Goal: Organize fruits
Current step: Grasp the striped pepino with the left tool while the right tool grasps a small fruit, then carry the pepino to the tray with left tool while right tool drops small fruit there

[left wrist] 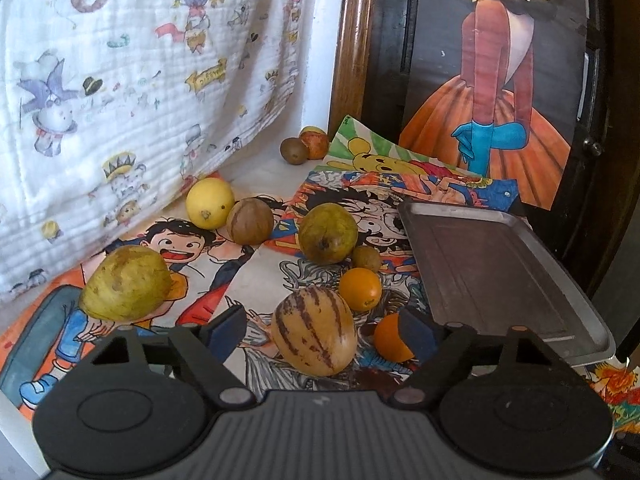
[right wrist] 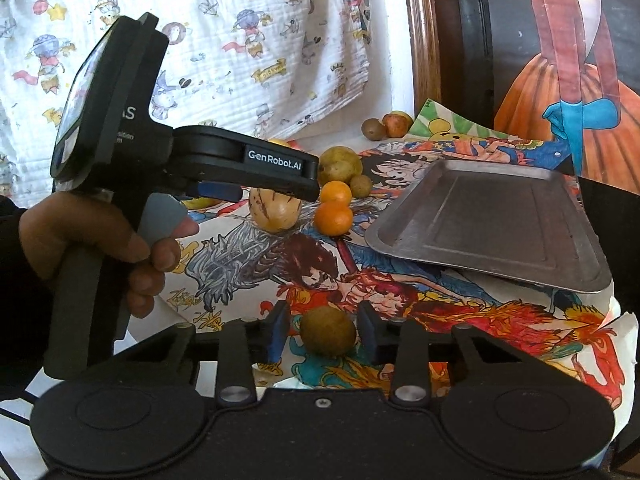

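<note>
My left gripper is open, with a striped yellow melon between its fingers, neither pad touching it. Two oranges lie just right of the melon. My right gripper is open around a small brown-green round fruit, with gaps on both sides. An empty metal tray lies to the right; it also shows in the right wrist view. Farther back lie a green pear, a yellow lemon, a brown round fruit and a large green-yellow fruit.
Cartoon drawings cover the table. A white printed cloth hangs at the back left. A dark cabinet with a painted figure stands behind the tray. Two more fruits sit in the far corner. The left gripper body fills the right view's left side.
</note>
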